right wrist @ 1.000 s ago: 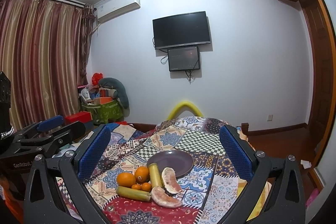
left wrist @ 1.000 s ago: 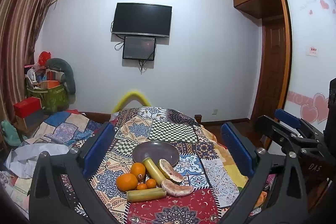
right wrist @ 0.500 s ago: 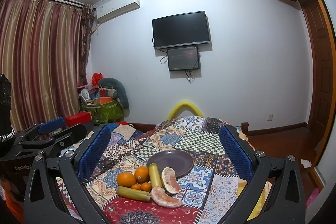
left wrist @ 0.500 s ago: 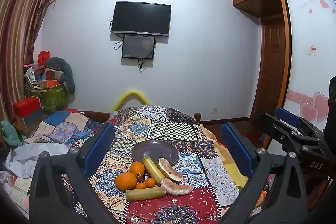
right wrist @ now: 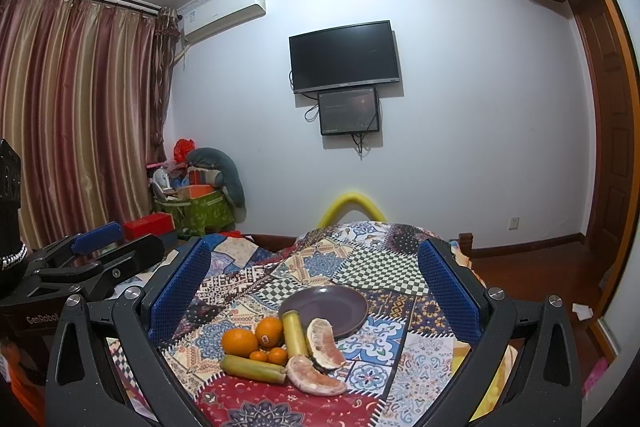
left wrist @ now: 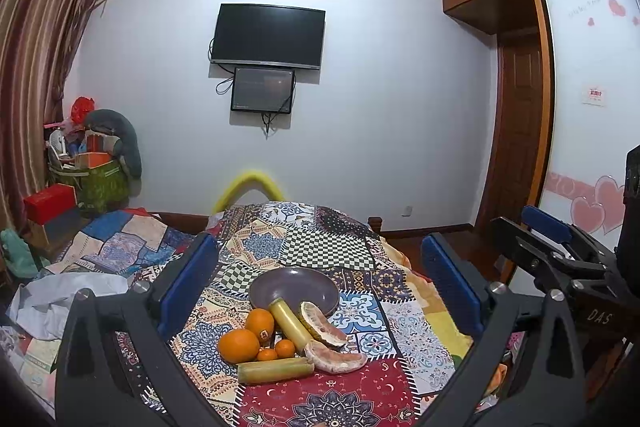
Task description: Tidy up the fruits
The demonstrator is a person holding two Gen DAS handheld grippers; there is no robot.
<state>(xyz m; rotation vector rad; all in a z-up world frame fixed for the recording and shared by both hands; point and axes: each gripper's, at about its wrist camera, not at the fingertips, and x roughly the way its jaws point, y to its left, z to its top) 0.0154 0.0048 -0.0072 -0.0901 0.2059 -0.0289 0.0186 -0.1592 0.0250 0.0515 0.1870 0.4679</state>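
A cluster of fruit lies on a patchwork-cloth table: a big orange (left wrist: 238, 345) (right wrist: 239, 341), a second orange (left wrist: 260, 323) (right wrist: 269, 330), two small tangerines (left wrist: 285, 348) (right wrist: 277, 355), two yellow-green cane pieces (left wrist: 276, 370) (right wrist: 253, 367), and two peeled pomelo segments (left wrist: 335, 357) (right wrist: 316, 375). Just behind the fruit sits an empty purple plate (left wrist: 316, 285) (right wrist: 344, 301). My left gripper (left wrist: 318, 291) hangs open above the near table end, nothing between its blue pads. My right gripper (right wrist: 314, 291) is likewise open and empty, held beside the left one.
The patchwork table (left wrist: 320, 251) runs away toward a white wall with a TV (left wrist: 267, 37). A yellow chair back (left wrist: 250, 183) stands at its far end. Cluttered boxes (left wrist: 96, 179) and cloth lie left; a wooden door (left wrist: 516, 131) is on the right.
Both grippers have drifted only slightly; the fruit and plate have not moved.
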